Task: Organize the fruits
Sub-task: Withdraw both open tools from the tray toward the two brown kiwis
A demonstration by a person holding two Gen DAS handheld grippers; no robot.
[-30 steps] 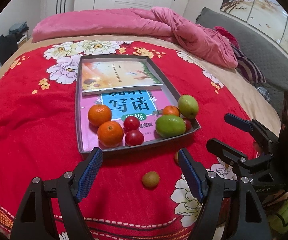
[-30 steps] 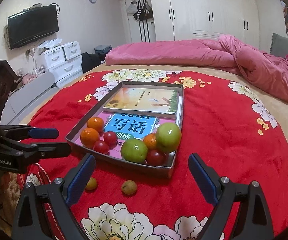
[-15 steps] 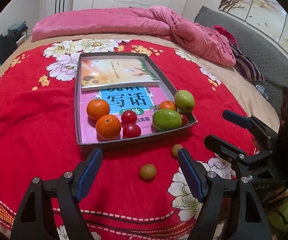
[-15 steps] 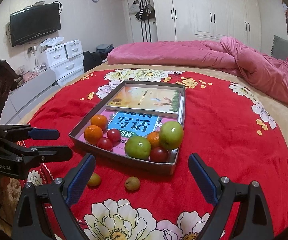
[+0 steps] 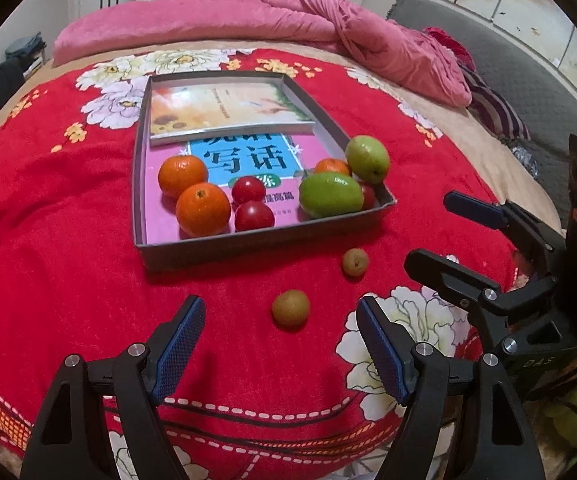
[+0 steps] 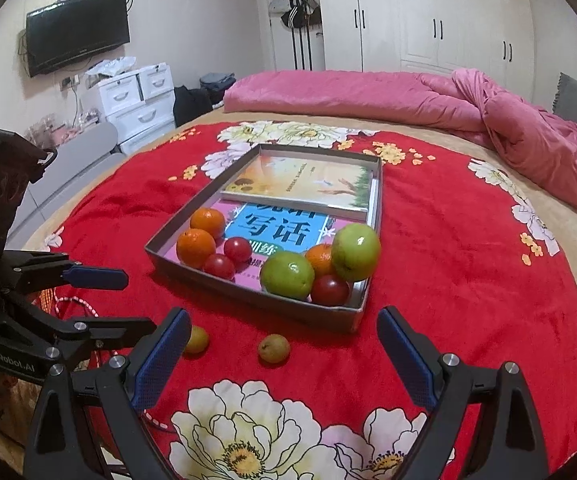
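red blanket [image 5: 48,208]: spread over the bed, a grey tray [image 5: 260,246] sitting on it
tray: holds two books, two oranges [image 5: 202,209], cherry tomatoes [image 5: 254,216] and two green fruits [image 5: 330,195], all crowded at its near end
loose fruit: two small brown fruits [image 5: 290,308] [image 5: 354,262] lie on the blanket just outside the near tray wall
left gripper [image 5: 280,344]: jaws apart, nothing between them, the nearer brown fruit just ahead
right gripper [image 6: 284,356]: jaws wide apart, empty
left view only: grey headboard [image 5: 528,80], wall painting
right view only: television [image 6: 76,44], white drawers [image 6: 136,100], wardrobe doors, clock
open room: bare blanket left and right of the tray
edges: pink quilt [image 6: 408,96] heaped beyond the tray's far end
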